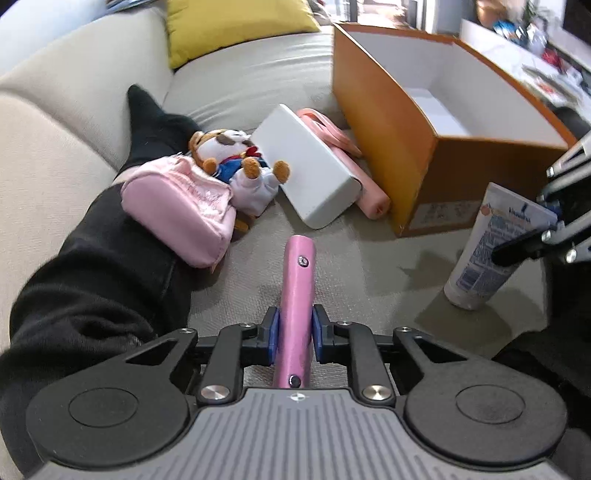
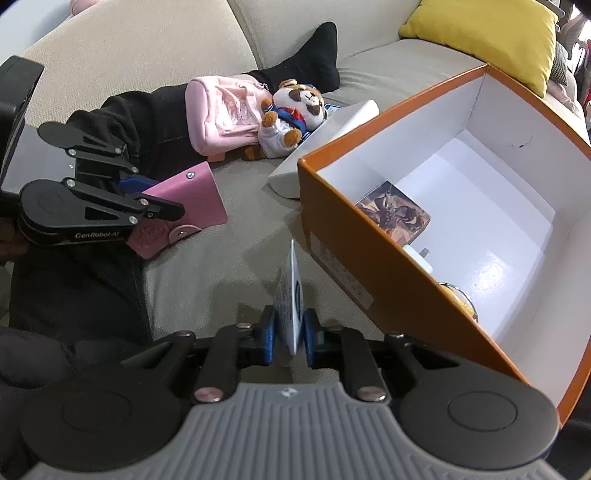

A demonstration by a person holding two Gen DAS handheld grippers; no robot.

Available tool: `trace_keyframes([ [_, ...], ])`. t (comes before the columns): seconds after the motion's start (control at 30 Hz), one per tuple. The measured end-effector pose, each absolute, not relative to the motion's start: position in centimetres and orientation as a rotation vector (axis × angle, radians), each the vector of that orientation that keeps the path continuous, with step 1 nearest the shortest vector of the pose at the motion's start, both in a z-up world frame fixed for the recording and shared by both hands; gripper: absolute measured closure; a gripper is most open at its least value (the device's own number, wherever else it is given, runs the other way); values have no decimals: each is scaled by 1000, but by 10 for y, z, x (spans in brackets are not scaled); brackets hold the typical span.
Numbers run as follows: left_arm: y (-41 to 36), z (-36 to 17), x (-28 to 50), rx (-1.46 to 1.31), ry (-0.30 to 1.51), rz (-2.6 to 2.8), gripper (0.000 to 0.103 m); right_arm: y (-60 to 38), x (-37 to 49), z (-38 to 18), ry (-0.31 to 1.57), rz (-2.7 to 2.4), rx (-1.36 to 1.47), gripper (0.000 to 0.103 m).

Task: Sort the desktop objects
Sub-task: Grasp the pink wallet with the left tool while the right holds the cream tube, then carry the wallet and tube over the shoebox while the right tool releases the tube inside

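Beige sofa seat point(image 1: 240, 85), left jaws clamping pink wallet point(image 1: 295, 295), right jaws pinching white tube point(image 2: 290, 295)

beige sofa point(image 1: 55, 155), yellow cushion point(image 1: 229, 26), daylight

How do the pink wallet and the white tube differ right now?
The pink wallet is flat, with metal snaps; the white tube is round with blue print. The wallet sits in the left gripper, gripped across its thin edge; the tube sits in the right gripper, pinched at its flat crimped end. Both are held above the sofa, outside the orange box.
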State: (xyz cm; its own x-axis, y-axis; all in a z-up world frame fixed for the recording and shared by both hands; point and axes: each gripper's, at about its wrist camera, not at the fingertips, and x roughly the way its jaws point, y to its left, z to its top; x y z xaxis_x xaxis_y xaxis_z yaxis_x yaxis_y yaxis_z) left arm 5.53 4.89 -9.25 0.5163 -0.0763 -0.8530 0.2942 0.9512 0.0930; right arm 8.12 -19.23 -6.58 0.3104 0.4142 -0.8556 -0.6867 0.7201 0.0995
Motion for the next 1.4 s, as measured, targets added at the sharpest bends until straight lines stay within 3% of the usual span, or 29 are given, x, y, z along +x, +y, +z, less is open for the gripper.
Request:
trace_keyframes([
  [0.5, 54, -29, 28, 57, 880, -265, 84, -225, 78, -12, 970, 867, -90, 87],
  [1.0, 26, 39, 45, 4, 729, -386, 84, -280, 81, 70, 726, 721, -48, 88],
  [1.4, -29, 27, 117, -101, 793, -579, 84, -319, 122, 48, 806, 498, -100, 88],
])
